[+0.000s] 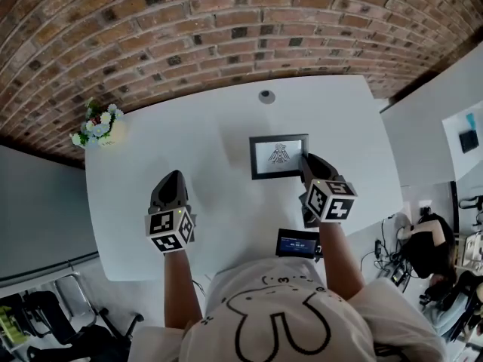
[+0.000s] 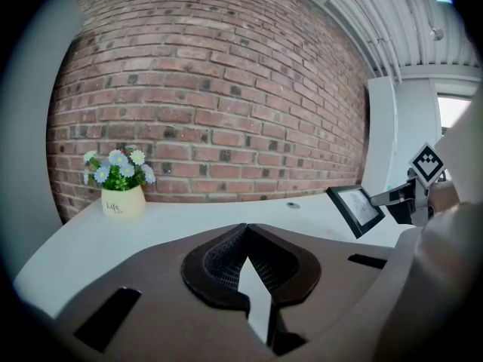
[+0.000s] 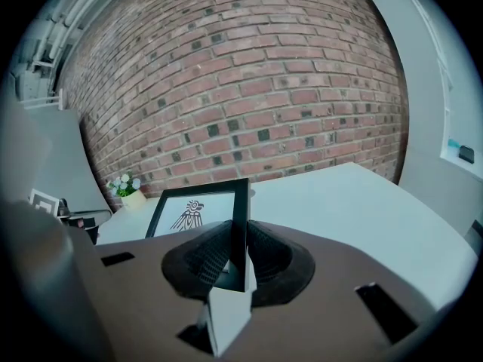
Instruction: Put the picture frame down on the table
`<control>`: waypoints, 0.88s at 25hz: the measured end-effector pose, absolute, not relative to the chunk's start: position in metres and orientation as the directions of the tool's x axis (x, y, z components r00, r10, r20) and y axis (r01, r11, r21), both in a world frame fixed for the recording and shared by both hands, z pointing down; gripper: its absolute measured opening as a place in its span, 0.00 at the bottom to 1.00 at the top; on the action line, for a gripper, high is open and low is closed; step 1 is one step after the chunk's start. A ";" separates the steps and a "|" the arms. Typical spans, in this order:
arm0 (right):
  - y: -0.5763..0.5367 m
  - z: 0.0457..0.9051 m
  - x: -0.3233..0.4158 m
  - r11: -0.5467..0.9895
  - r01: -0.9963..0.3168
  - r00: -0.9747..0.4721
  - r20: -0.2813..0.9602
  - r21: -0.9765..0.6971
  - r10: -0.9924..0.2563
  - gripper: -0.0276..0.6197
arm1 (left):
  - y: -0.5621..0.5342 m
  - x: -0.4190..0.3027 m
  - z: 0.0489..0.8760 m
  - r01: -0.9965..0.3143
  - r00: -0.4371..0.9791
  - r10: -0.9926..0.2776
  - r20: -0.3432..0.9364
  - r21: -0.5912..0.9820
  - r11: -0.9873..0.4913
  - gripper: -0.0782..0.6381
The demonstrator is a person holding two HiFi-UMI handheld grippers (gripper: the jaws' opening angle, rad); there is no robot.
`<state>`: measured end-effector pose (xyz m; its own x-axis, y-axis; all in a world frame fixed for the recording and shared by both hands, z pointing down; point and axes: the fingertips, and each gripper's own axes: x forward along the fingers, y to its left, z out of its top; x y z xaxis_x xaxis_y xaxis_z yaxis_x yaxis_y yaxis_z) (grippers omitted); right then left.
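Observation:
A black picture frame [image 1: 278, 155] with a bird drawing is held above the white table [image 1: 211, 127]. My right gripper [image 1: 306, 159] is shut on the frame's right edge; in the right gripper view the frame [image 3: 198, 213] stands upright between the jaws of the right gripper [image 3: 235, 251]. Whether its lower edge touches the table I cannot tell. My left gripper [image 1: 169, 189] hovers over the table to the left, well apart from the frame [image 2: 356, 209]. In its own view the left gripper [image 2: 247, 266] is shut with nothing between the jaws.
A cream pot of blue and white flowers [image 1: 98, 124] stands at the table's far left corner [image 2: 121, 185]. A small round grommet [image 1: 266, 96] sits near the far edge. A brick wall [image 1: 226, 21] lies behind. A dark device [image 1: 297, 243] with a screen sits at the near edge.

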<state>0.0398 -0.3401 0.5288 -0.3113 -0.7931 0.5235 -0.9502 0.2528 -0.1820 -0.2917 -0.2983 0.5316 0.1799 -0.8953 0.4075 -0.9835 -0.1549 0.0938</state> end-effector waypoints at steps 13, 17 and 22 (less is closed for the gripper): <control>-0.333 0.589 0.047 0.193 -0.952 -0.306 0.666 -0.239 -0.681 0.14 | -0.292 -0.289 0.577 -0.982 0.187 -0.843 0.505 0.120 -0.145 0.12; -0.334 0.604 0.046 0.181 -0.952 -0.306 0.707 -0.249 -0.637 0.14 | -0.290 -0.291 0.588 -0.982 0.187 -0.828 0.529 0.129 -0.140 0.12; -0.334 0.619 0.044 0.164 -0.950 -0.309 0.740 -0.265 -0.597 0.14 | -0.289 -0.291 0.601 -0.982 0.188 -0.809 0.558 0.137 -0.134 0.12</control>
<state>0.0445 -0.3336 0.6194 -0.3094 -0.5975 0.7398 -0.9502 0.1637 -0.2652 -0.2915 -0.2888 0.6006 0.1879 -0.8086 0.5575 -0.9815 -0.1339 0.1366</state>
